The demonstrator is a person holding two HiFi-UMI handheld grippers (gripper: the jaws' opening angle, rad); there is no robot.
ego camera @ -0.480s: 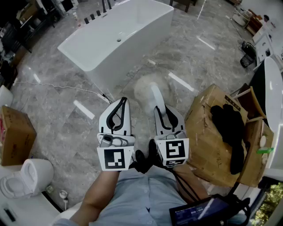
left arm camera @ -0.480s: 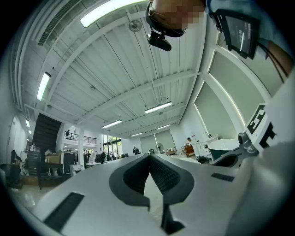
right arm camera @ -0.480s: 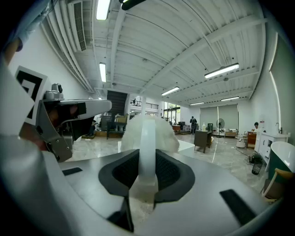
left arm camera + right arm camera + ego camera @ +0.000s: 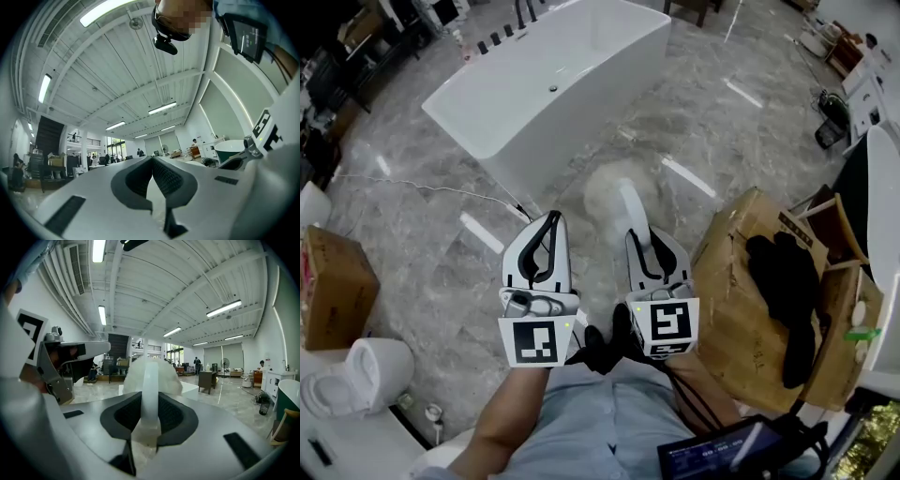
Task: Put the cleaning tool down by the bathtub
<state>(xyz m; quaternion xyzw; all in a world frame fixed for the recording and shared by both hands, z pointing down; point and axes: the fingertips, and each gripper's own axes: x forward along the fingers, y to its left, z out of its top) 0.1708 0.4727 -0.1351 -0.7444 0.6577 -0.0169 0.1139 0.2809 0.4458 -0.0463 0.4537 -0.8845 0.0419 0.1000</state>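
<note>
Right claw (image 4: 150,420) pinches the white handle of the tool (image 4: 151,376); both pads press on it and the fluffy head stands out in front of the jaws. In the head view the tool (image 4: 614,192) is carried above the floor (image 4: 441,253), with its head pointing toward the bathtub (image 4: 553,75) but well apart from it. Just beside the right claw (image 4: 643,236) is the left claw (image 4: 551,223). It is empty, and in its own view the left claw (image 4: 152,174) has its tips pressed together with nothing between them.

I judge that the step in hand is the carry: the tool is gripped and not yet set down. The next move calls for bringing the right claw forward and low, near the tub's side, laying the tool on the floor there, and only then spreading the jaws. To the right is a box (image 4: 736,300) with dark gloves (image 4: 787,272) lying on it, out of the way.
</note>
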